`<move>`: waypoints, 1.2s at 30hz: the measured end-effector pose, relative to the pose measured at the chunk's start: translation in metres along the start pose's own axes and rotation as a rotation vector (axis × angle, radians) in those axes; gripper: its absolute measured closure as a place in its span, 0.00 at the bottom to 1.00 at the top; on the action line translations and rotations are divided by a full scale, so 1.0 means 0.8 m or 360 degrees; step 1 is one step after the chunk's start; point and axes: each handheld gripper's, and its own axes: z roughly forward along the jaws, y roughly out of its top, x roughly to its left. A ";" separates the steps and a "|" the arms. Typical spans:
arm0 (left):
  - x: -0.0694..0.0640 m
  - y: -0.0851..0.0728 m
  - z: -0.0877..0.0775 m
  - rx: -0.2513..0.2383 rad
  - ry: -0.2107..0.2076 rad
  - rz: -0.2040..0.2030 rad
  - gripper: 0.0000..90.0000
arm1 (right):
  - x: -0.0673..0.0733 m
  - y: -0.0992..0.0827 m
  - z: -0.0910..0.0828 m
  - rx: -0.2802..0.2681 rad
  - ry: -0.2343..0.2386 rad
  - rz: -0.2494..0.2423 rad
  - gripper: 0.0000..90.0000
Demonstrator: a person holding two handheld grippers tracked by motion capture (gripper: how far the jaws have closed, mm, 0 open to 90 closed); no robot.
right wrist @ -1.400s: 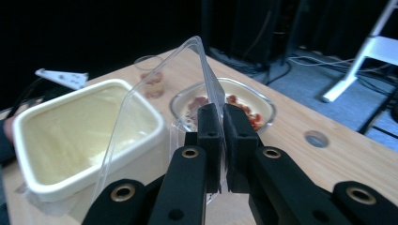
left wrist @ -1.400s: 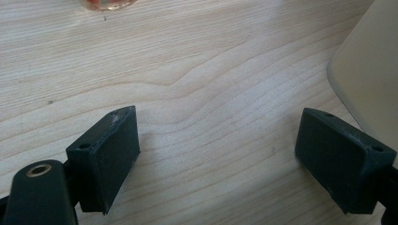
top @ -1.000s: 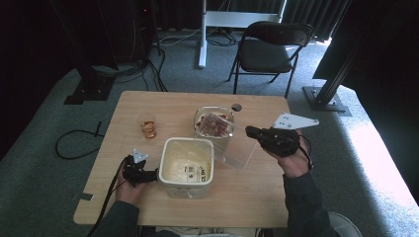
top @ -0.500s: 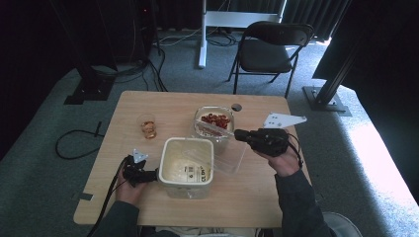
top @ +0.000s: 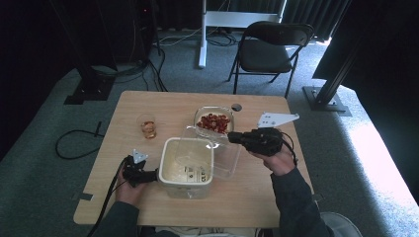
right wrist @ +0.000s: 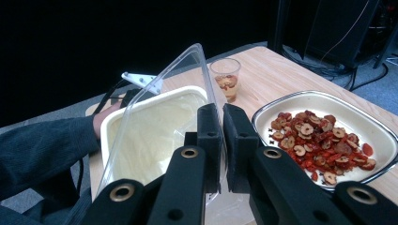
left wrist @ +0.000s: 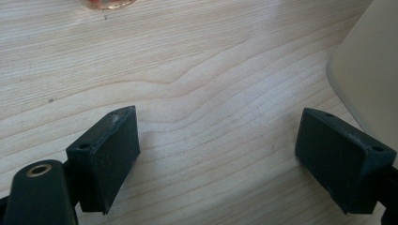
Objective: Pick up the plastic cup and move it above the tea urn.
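Right tongs (top: 236, 138) are clamped on the edge of a clear lid (top: 210, 150), held tilted over the white tub (top: 187, 168) just below and to their left; left tongs (top: 154, 174) are spread open w/ nothing between, one jaw right beside the tub's side. Grip is thin, on the rim only, so the lid could be twisted or dropped. If pressed on crooked, the unheld tub could be shoved, w/ the dish of red slices (top: 215, 122) and the cup (top: 147, 125) close behind it.

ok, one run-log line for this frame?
right gripper: shut on clear lid, tilted over white tub | left gripper: open, beside tub on table | dish of dried fruit slices: uncovered
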 end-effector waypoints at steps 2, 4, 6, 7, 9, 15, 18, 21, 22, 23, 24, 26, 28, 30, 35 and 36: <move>0.000 0.000 0.000 0.0000 0.0000 0.0000 0.16 | 0.001 0.000 0.001 0.0001 0.0014 0.0008 0.96; 0.000 0.000 0.000 0.0000 0.0000 0.0001 0.16 | 0.001 0.000 0.002 0.0002 0.0025 0.0009 0.96; 0.000 0.000 0.000 -0.0001 -0.0001 0.0000 0.16 | 0.001 0.000 0.005 0.0013 0.0036 0.0009 0.96; 0.000 0.000 0.000 -0.0001 -0.0001 0.0000 0.16 | 0.001 0.000 0.006 0.0014 0.0038 0.0006 0.96; 0.000 0.000 0.000 -0.0001 -0.0001 0.0000 0.16 | 0.000 0.000 0.007 0.0015 0.0038 0.0006 0.95; 0.000 0.000 0.000 0.0000 0.0000 0.0000 0.16 | 0.002 0.001 0.006 0.0021 0.0044 -0.0008 0.95; 0.000 0.000 0.000 0.0000 0.0000 0.0000 0.16 | 0.003 0.001 0.007 0.0029 0.0051 -0.0019 0.95; 0.000 0.000 0.000 0.0000 0.0000 0.0000 0.16 | 0.004 0.003 0.009 0.0038 0.0051 -0.0034 0.95; 0.000 0.000 0.000 0.0000 0.0000 0.0000 0.16 | 0.004 0.004 0.010 0.0037 0.0053 -0.0039 0.94; 0.000 0.000 0.000 0.0000 0.0000 0.0001 0.16 | 0.005 0.004 0.012 0.0028 0.0046 -0.0039 0.82; 0.000 0.000 0.000 0.0001 -0.0001 0.0000 0.16 | 0.005 0.005 0.014 0.0022 0.0042 -0.0037 0.78; 0.000 0.000 0.000 0.0000 0.0001 0.0003 0.16 | 0.004 0.005 0.016 0.0020 0.0031 -0.0029 0.70; 0.000 0.000 0.000 0.0000 0.0000 0.0002 0.16 | 0.003 0.005 0.017 0.0000 0.0032 -0.0013 0.66; 0.000 0.000 0.000 -0.0001 -0.0001 -0.0001 0.16 | 0.003 0.006 0.015 -0.0024 0.0019 -0.0002 0.65; 0.000 0.000 0.000 0.0000 0.0000 0.0000 0.16 | 0.000 0.005 0.007 -0.0043 -0.0006 0.0009 0.64; 0.000 0.000 0.000 0.0000 -0.0001 0.0000 0.16 | 0.000 0.004 0.006 -0.0045 -0.0010 0.0009 0.64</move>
